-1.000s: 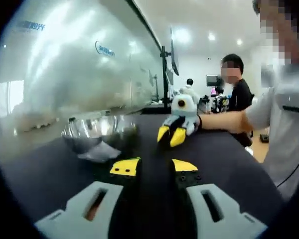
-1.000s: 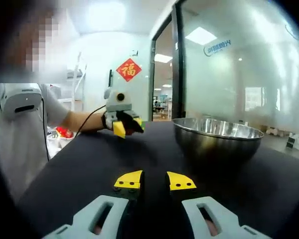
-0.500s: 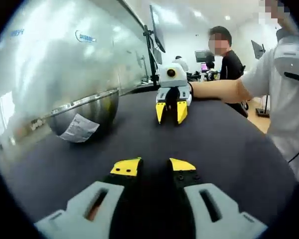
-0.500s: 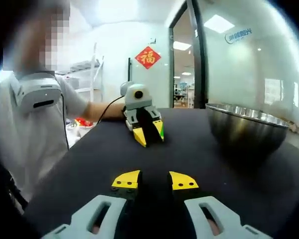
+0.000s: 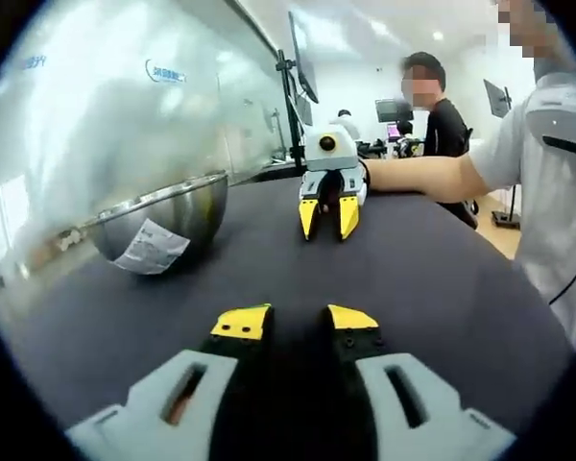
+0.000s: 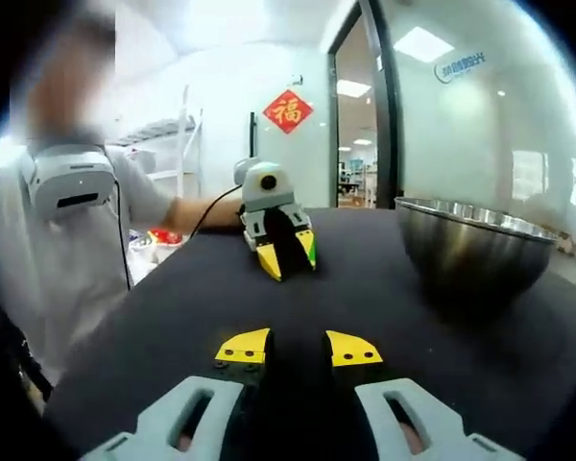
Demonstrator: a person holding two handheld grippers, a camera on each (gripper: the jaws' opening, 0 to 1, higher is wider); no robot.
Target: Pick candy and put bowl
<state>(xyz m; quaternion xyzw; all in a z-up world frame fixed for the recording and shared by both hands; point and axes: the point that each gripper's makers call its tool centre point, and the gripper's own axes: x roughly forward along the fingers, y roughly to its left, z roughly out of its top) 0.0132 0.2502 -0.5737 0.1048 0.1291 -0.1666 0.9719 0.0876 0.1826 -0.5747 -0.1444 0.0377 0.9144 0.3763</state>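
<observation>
Bowl (image 5: 163,219) sat on the black table (image 5: 442,279), left of centre in the left gripper view, steel, upright, with a white label (image 5: 149,248) stuck on its outer wall; in the right gripper view the same bowl (image 6: 475,245) stood at the right, rim level, inside not visible. No candy could be made out on the table or between any jaws; whether any lay in the bowl, cannot tell. Left gripper (image 5: 295,321) hovered low over the table, yellow-tipped jaws slightly apart with a narrow gap, nothing between them. Right gripper (image 6: 299,346) likewise low over the table, jaws parted by a narrow gap, empty. In the left gripper view the right gripper (image 5: 326,216) showed beyond, tips down at the table, beside the bowl but apart from it, held by a forearm (image 5: 422,178) coming in from the right. In the right gripper view the left gripper (image 6: 286,254) pointed down at the table left of the bowl, well apart. Glass wall (image 5: 125,106) ran behind the bowl. A person in a black shirt (image 5: 451,130) stood at the far end. Red square sign (image 6: 288,110) hung on the far wall.
</observation>
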